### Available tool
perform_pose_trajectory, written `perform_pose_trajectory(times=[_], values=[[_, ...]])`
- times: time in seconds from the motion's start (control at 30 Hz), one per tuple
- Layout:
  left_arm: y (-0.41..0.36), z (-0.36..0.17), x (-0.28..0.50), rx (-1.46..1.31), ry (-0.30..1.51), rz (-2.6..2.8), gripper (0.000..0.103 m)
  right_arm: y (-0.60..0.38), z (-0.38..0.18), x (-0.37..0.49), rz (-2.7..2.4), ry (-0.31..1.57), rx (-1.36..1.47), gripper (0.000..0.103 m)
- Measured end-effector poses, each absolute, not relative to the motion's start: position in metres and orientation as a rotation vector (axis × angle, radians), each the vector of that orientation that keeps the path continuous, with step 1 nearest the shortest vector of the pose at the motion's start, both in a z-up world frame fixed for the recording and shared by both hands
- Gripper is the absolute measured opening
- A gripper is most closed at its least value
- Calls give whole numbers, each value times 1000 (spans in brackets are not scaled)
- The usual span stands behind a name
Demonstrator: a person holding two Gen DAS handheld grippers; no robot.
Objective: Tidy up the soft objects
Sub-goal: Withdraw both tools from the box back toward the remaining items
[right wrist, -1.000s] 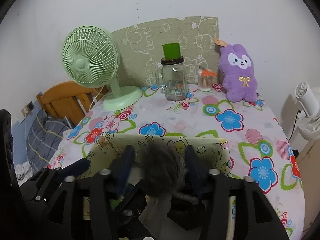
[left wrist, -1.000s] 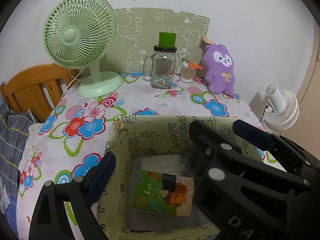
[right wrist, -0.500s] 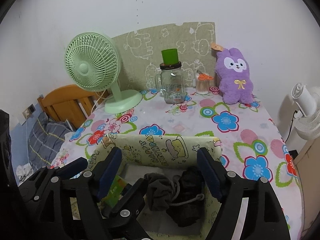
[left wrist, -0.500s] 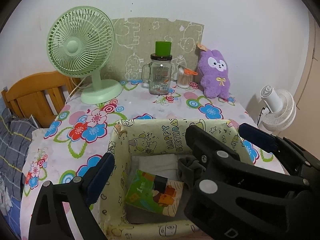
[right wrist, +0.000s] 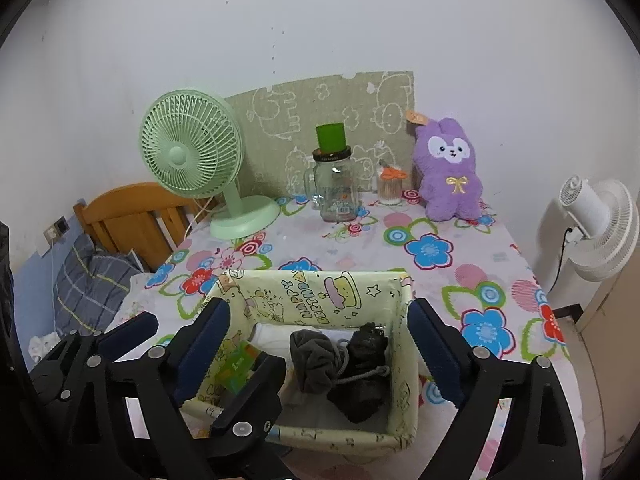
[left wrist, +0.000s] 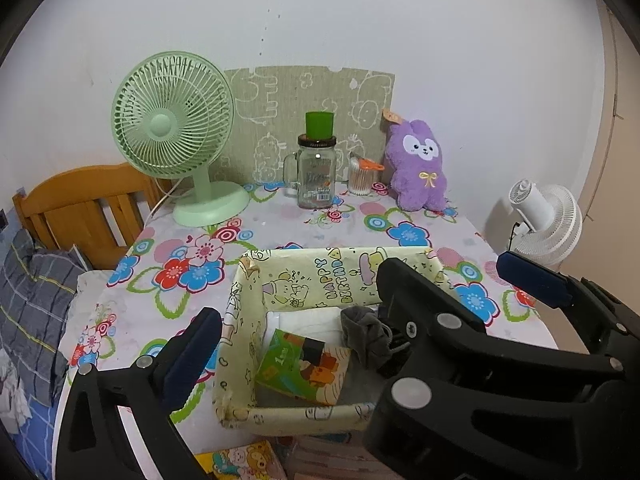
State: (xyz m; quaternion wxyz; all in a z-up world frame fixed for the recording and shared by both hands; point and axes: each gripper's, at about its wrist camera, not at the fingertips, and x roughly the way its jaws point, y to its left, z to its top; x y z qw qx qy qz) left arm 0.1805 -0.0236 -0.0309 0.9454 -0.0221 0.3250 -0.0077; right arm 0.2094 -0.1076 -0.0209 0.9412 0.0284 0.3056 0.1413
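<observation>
A pale yellow cartoon-print fabric box [left wrist: 320, 280] [right wrist: 320, 296] stands at the table's near edge. Inside lie a grey and black drawstring pouch [right wrist: 344, 364] [left wrist: 366, 338], a green and orange packet [left wrist: 304, 366] [right wrist: 238, 366] and a white folded cloth [left wrist: 308, 318]. My right gripper [right wrist: 320, 344] is open and empty, its jaws spread wide above the box. My left gripper [left wrist: 360, 312] is open and empty over the box; my right gripper's arm [left wrist: 460, 340] crosses in front of it. A purple plush rabbit [left wrist: 420, 164] [right wrist: 450, 172] sits at the table's back right.
On the floral tablecloth [left wrist: 280, 232] stand a green desk fan [left wrist: 176, 136], a glass mug jar with a green cup on top [left wrist: 316, 168] and a cotton swab jar [left wrist: 360, 176]. A patterned board leans on the wall. A white fan [left wrist: 548, 220] stands right, a wooden headboard [left wrist: 80, 200] left.
My right gripper opened and let the drawstring pouch go into the box, then drew back and up. My left gripper also pulled back from the box.
</observation>
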Motion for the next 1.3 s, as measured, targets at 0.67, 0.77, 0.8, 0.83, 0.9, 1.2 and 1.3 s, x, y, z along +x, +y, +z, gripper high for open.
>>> perform_pose_trajectory(times=[0.67, 0.77, 0.8, 0.83, 0.9, 1.2, 1.3], values=[[-34, -23, 130, -33, 613, -44, 103, -118, -9, 154, 251, 575, 39, 100], [-35, -25, 124, -30, 611, -48, 103, -119, -11, 147, 247, 571, 38, 100], [-35, -26, 122, -29, 610, -49, 103, -120, -11, 144, 246, 568, 38, 100], [-35, -27, 119, -29, 609, -50, 103, -120, -12, 142, 246, 567, 38, 100], [-36, -27, 116, -29, 608, -49, 103, -120, -13, 137, 245, 566, 37, 100], [-36, -37, 96, -34, 609, -58, 103, -120, -21, 116, 241, 558, 29, 100], [-36, -40, 91, -33, 606, -60, 103, -120, -25, 109, 244, 558, 30, 100]])
